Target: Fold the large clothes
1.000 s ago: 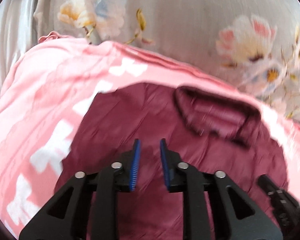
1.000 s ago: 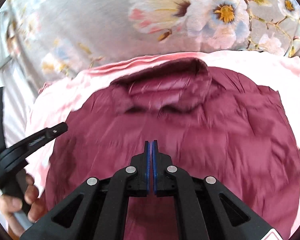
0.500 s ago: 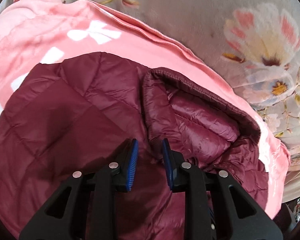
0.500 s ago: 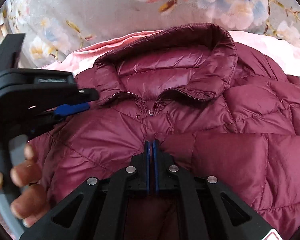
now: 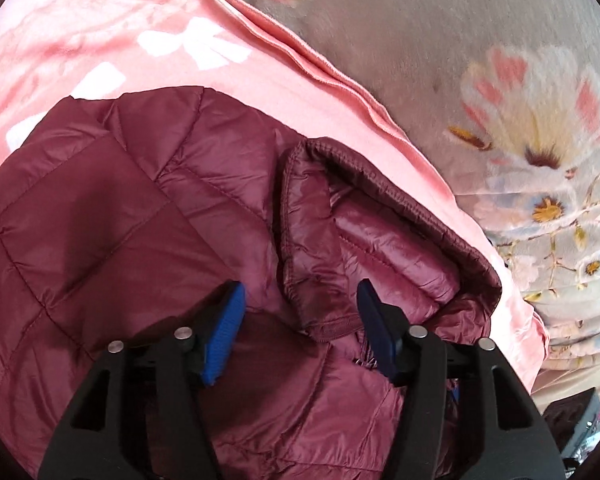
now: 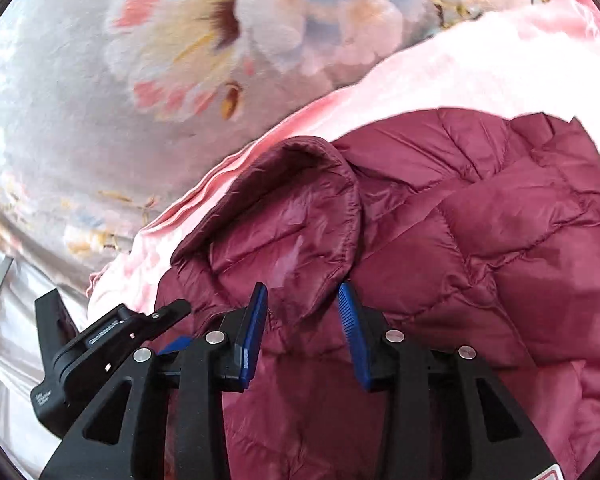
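My left gripper [image 5: 300,326] and right gripper [image 6: 302,330] hover, jaws apart, at the collar [image 5: 364,236] of a maroon puffer jacket [image 5: 112,240]. It lies on a pink blanket [image 5: 100,36] over floral bedding [image 6: 80,80].

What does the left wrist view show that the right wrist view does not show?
Only the left wrist view shows white shapes printed on the pink blanket and dark equipment at the lower right. Only the right wrist view shows the left tongs from the side. Both show the maroon puffer jacket, its collar, the flowered cover, and open tongs: left, right.
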`<state>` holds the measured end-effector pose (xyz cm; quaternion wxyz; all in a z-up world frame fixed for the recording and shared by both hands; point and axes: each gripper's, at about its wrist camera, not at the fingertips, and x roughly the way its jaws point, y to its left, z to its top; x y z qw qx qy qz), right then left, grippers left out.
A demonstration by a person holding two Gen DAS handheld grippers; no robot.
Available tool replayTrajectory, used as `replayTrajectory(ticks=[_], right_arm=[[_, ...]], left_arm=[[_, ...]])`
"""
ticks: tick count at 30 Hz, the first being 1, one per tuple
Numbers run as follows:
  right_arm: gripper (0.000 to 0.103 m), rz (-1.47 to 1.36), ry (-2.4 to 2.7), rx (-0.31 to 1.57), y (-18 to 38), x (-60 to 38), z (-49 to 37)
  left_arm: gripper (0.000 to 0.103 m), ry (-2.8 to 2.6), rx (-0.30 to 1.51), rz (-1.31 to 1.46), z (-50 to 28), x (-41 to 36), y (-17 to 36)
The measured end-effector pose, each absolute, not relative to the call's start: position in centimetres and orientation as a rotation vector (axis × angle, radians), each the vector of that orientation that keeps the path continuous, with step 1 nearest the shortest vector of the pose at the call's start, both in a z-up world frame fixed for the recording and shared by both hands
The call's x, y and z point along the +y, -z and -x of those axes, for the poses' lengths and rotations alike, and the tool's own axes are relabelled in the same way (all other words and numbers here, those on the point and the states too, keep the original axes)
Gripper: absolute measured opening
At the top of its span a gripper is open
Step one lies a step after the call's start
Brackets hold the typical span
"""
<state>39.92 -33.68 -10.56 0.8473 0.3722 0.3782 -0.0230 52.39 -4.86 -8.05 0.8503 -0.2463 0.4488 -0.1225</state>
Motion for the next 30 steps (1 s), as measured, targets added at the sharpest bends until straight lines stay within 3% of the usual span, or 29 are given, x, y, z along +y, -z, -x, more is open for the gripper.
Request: replayTrajectory(ticks=[2, 3, 5, 7, 12, 18, 25, 30], right_arm=[[0.032, -0.772, 0.041, 0.812, 10.9, -33.4, -40.6], [0.018, -0.764, 0.037, 0.807, 10.7, -33.2, -40.8], [0.012, -0.747, 0.031, 0.768, 9.8, -32.9, -40.7], [0.01, -0.703, 0.022, 0.705, 7.9, -32.8, -39.6], [0.008, -0.556, 0.063, 0.742, 7.9, -32.3, -38.3], [0.007, -0.544, 0.1, 0.864, 11.9, -32.7, -39.1], [0.006, -0.464, 0.131, 0.902, 12.7, -31.9, -39.7], [0.017, -0.53, 0.096, 0.834, 11.0, -32.9, -37.6]], left_arm=[[0.056, 0.266, 0.958, 0.497, -52.7, -5.6, 8.2], [0.052, 0.268, 0.964, 0.491, -52.8, -6.1, 8.4], [0.023, 0.278, 0.977, 0.479, -53.0, -6.5, 8.6], [0.01, 0.285, 0.962, 0.47, -52.6, -6.5, 8.1], [0.009, 0.303, 0.836, 0.4, -49.9, -5.1, 5.6], [0.008, 0.248, 0.895, 0.307, -50.3, -5.8, 9.0], [0.009, 0.236, 0.869, 0.233, -50.1, -6.5, 10.4], [0.018, 0.255, 0.85, 0.304, -49.5, -5.4, 9.5]])
